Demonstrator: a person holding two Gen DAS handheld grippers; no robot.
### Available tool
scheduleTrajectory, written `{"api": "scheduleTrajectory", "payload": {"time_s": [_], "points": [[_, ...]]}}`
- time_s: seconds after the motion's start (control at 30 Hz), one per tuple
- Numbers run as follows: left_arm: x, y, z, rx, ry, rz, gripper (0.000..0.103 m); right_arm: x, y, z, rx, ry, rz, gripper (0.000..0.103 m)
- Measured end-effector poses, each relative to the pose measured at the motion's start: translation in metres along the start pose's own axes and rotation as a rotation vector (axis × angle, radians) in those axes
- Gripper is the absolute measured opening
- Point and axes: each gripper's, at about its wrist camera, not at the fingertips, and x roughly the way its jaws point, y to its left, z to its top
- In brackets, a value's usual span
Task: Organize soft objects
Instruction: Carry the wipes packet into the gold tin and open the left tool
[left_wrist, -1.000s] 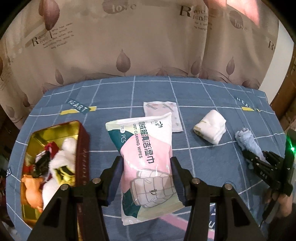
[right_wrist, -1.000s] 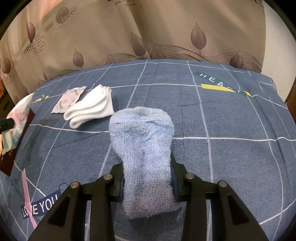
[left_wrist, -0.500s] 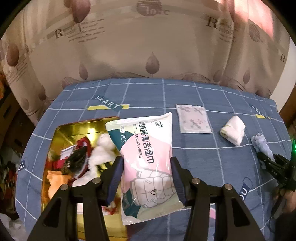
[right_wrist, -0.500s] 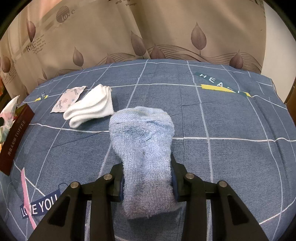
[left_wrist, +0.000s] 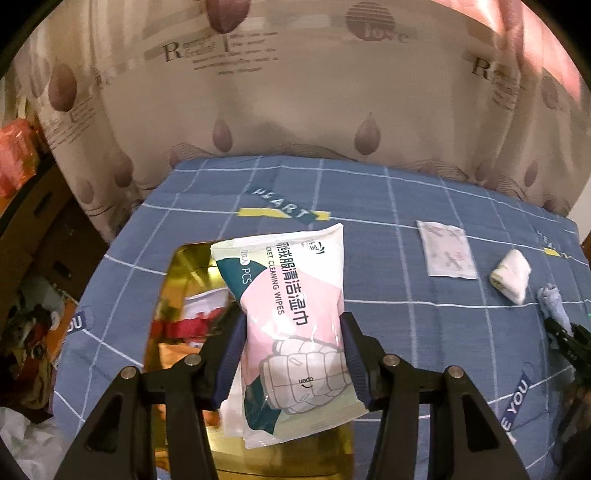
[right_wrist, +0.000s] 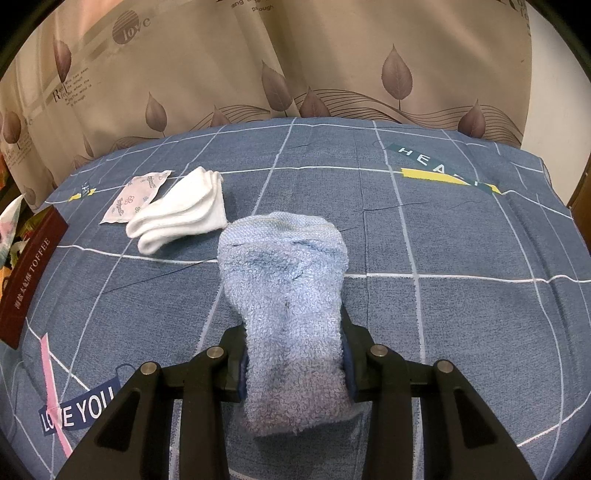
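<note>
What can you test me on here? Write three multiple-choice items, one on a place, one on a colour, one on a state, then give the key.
1. The wet wipes pack hangs over:
A. the gold tin
B. the white socks
C. the curtain

2. The towel in the right tool is:
A. red
B. light blue
C. green

3. The left tool is:
A. empty and open
B. shut on the wet wipes pack
C. shut on a sock

Key:
1. A: the gold tin shows beneath and beside the pack.
2. B: its terry cloth is pale blue.
3. B: both pads press the pack's sides.
</note>
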Motion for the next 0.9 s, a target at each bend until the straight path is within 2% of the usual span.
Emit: {"api": "scheduleTrajectory", "payload": {"time_s": [0.37,0.77,0.9], "points": [[0.01,0.048,-0.001,-0.07,0.02,0.059,0.052,0.0,0.0,0.0,-0.004,0.001,-0.003,0.037],[0.02,0.056,-0.014,-0.061,0.014,0.079,0.055,0.0,0.0,0.0,-0.005,0.001,-0.004,0.037],[0.02,0.057,-0.015,-0.081,0.022,0.046,0.055,0.0,0.0,0.0,-0.006,0.001,-0.005,0.037]]}}
